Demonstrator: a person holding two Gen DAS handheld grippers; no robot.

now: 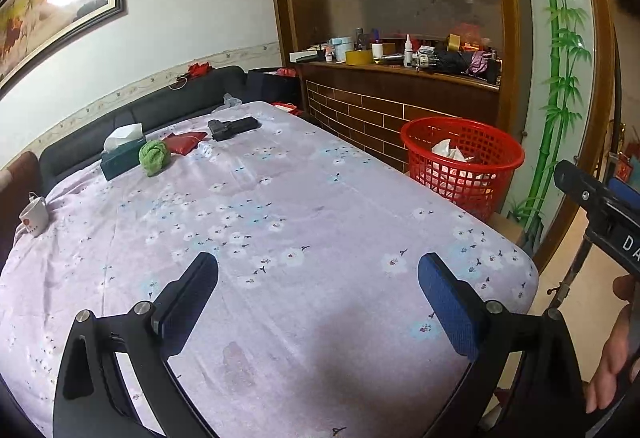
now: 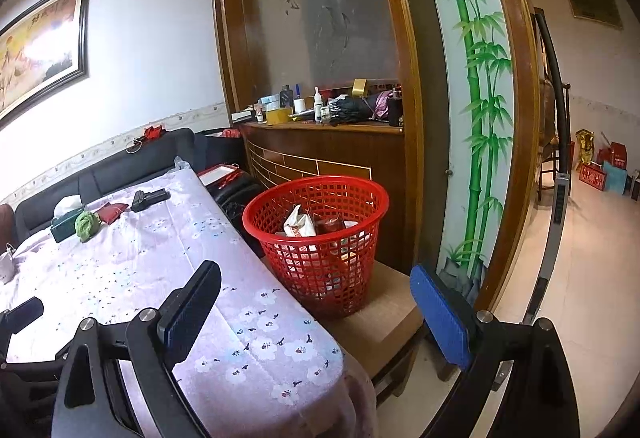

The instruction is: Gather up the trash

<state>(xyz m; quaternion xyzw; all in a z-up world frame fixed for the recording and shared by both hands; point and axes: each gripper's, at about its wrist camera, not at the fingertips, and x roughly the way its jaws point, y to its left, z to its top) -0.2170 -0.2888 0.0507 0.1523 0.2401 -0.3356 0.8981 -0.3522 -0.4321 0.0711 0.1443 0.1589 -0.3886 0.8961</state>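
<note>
Both tongs are spread wide and carry nothing: the left tongs (image 1: 318, 294) hover over the near part of the desk (image 1: 304, 206), the right tongs (image 2: 316, 302) hover at its near right corner, with the red basket (image 2: 320, 238) just beyond.

The step in hand looks like a search for what is left to bin, or a pause once the binning is done. To do it well, I would sweep the flowered cloth from near to far before reaching for anything, since the near and middle stretch shows no loose scrap. The only candidates lie at the far left: a crumpled green cloth (image 1: 153, 156) touching a dark tissue box (image 1: 122, 154), a red pouch (image 1: 185, 143) just beside it, a black object (image 1: 233, 128) further right, and a small pale scrap (image 1: 206, 150) near the pouch. Whether any of these counts as trash is not clear; the scrap is too small to identify. A white mug (image 1: 34, 216) stands at the far left edge and should be left alone.

The basket is an open plastic mesh, standing on a low brown stand (image 2: 384, 314) to the right of the desk. It already holds crumpled white paper and some red-printed wrappers, well below the rim, so there is room for more.
</note>
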